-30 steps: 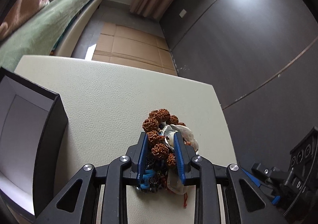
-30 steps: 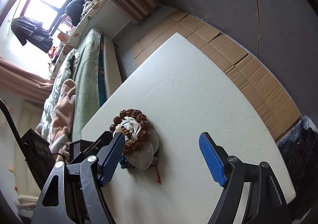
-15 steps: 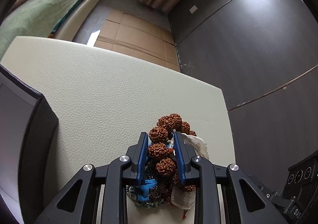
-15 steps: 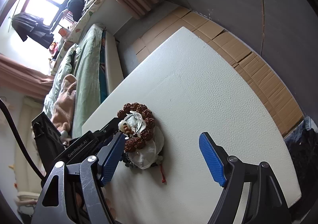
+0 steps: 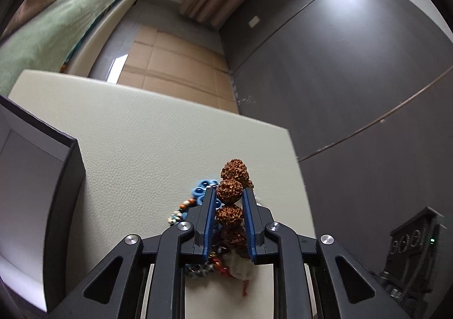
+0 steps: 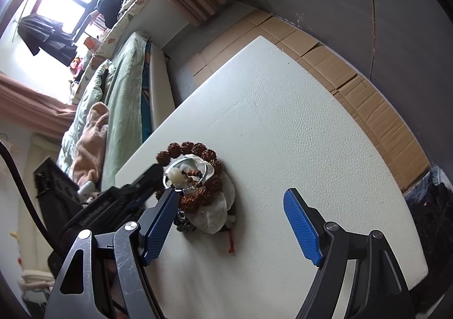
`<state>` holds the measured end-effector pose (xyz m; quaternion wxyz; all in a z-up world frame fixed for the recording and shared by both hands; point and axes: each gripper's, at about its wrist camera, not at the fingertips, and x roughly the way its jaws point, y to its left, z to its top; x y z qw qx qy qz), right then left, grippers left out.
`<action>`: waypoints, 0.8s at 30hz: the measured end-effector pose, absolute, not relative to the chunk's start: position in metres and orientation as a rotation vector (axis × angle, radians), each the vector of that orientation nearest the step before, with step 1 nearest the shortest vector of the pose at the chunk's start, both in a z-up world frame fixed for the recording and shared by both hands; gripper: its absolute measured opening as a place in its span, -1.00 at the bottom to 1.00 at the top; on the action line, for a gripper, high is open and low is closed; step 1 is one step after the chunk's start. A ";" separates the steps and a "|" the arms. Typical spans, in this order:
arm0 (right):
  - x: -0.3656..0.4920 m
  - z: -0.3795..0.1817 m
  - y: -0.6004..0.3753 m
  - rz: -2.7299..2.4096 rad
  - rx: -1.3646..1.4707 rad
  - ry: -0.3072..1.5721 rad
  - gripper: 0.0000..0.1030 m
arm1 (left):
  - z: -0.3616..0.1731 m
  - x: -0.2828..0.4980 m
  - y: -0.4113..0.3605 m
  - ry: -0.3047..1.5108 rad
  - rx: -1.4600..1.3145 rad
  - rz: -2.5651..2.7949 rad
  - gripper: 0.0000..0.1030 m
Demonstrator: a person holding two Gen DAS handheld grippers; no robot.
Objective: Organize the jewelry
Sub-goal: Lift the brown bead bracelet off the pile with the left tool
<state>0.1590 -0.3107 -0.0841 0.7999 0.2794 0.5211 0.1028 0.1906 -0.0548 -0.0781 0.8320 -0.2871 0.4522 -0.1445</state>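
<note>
Both tongs are in view over the pale tabletop (image 6: 297, 126). On the left gripper (image 5: 228, 200) the blue pads (image 5: 210, 219) are pinched narrow on the brown seed-bead bracelet (image 5: 230, 193), with one rough bead caught between the tips, another bead deeper between the pads, and one standing clear just beyond them. Seen from the right wrist camera, that bracelet (image 6: 209, 157) forms a ring lying on the heap of jewelry, and the left tool's black body reaches into it from the tabletop's left edge. The right gripper (image 6: 235, 219) stands wide, its jaws far apart and holding nothing; its left pad (image 6: 158, 222) sits just beside the heap, while the other pad is well apart from it over bare tabletop.

The heap lies near the left edge in the right wrist view, and close to the right edge in the left one. It holds a silver bangle (image 6: 170, 174) around a cream-coloured bead cluster, a translucent pouch (image 6: 218, 211) under the bracelet, dark beads at the near side, and a red cord (image 6: 231, 242) trailing toward the camera. From the left wrist view, blue beads (image 5: 201, 187) and a string of small mixed beads (image 5: 178, 212) show just left of the pads (partly hidden by the tool). A dark open box (image 5: 61, 194) with a pale lining stands at the tabletop's left side in that view, apart from the heap.
</note>
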 end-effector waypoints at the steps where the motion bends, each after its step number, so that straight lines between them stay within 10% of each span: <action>1: 0.158 -0.084 -0.311 0.219 0.599 1.116 0.52 | -0.074 0.187 -0.054 0.948 -0.612 -0.317 -0.62; 24: 0.134 -0.079 -0.284 0.362 0.624 1.113 0.52 | -0.040 0.132 -0.018 0.929 -0.564 -0.288 -0.62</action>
